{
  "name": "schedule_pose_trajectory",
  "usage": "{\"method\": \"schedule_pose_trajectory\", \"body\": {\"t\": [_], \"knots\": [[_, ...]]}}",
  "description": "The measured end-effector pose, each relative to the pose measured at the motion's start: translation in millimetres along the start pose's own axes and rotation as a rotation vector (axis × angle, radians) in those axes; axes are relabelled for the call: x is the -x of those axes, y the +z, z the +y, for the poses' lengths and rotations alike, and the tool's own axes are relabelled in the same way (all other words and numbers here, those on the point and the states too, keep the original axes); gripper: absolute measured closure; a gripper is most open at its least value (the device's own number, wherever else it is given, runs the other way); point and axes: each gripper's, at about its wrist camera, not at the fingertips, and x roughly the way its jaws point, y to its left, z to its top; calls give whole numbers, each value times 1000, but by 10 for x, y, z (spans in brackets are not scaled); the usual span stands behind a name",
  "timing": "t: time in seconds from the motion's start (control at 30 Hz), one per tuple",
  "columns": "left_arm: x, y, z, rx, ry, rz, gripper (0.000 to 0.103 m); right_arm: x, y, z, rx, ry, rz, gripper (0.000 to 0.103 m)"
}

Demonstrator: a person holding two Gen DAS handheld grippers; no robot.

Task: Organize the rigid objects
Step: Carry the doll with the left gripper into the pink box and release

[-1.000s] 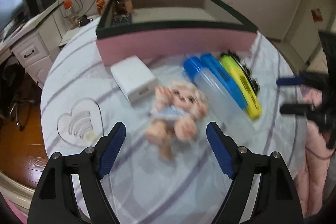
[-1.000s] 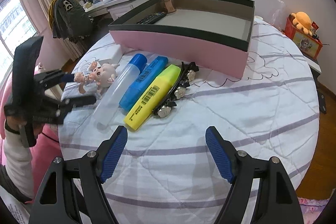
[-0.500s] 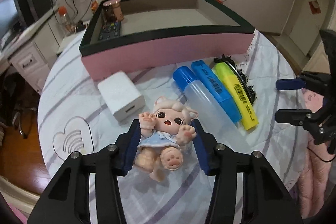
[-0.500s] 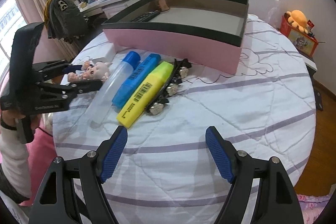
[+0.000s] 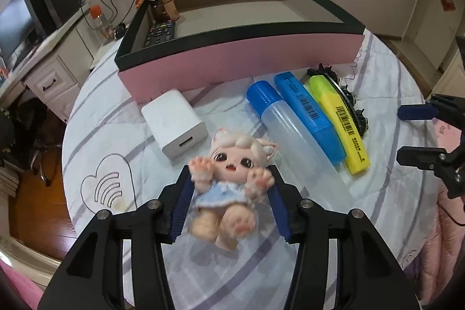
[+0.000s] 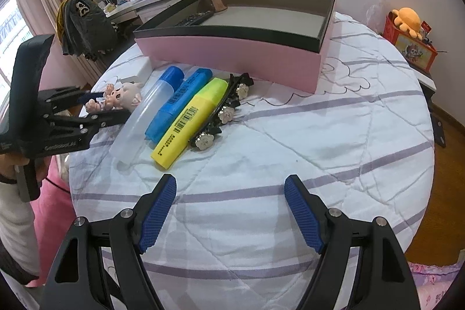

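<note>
A small doll (image 5: 232, 182) with pale hair and a blue dress sits between the blue pads of my left gripper (image 5: 229, 179), which is shut on its body. In the right wrist view the doll (image 6: 122, 98) is held in that gripper (image 6: 96, 106) just over the striped bedspread at the left. My right gripper (image 6: 230, 182) hangs open over bare bedspread, nothing between its fingers. The pink box (image 5: 241, 60) with a dark rim stands behind, holding a remote (image 5: 161, 32) and a copper cup (image 5: 162, 6).
On the bedspread lie a white charger (image 5: 174, 124), a clear bottle with a blue cap (image 5: 290, 130), a blue highlighter (image 5: 311, 118), a yellow highlighter (image 5: 340, 124) and a black hair clip (image 5: 348, 103). A desk with a monitor stands beyond the bed's left edge.
My left gripper went from wide open around the lying doll to shut on it, and the doll now sits upright between the pads. The right gripper stayed open and still.
</note>
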Motion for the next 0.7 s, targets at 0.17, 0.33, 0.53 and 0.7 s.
{"method": "schedule_pose_trajectory", "body": {"t": [0.17,0.33,0.53,0.7], "knots": [[8,22,-18,-12,25,0,56,1,-4,-29,-4,3,2,25],[115,-34,-64,25,87,-54,56,-19,-13,-25,-3,-1,8,25],[274,-101,-52,98,119,-92,56,10,-14,-28,-6,5,2,24],[449,-99,-63,129,124,-140,56,34,-2,-22,-7,9,-9,24]]}}
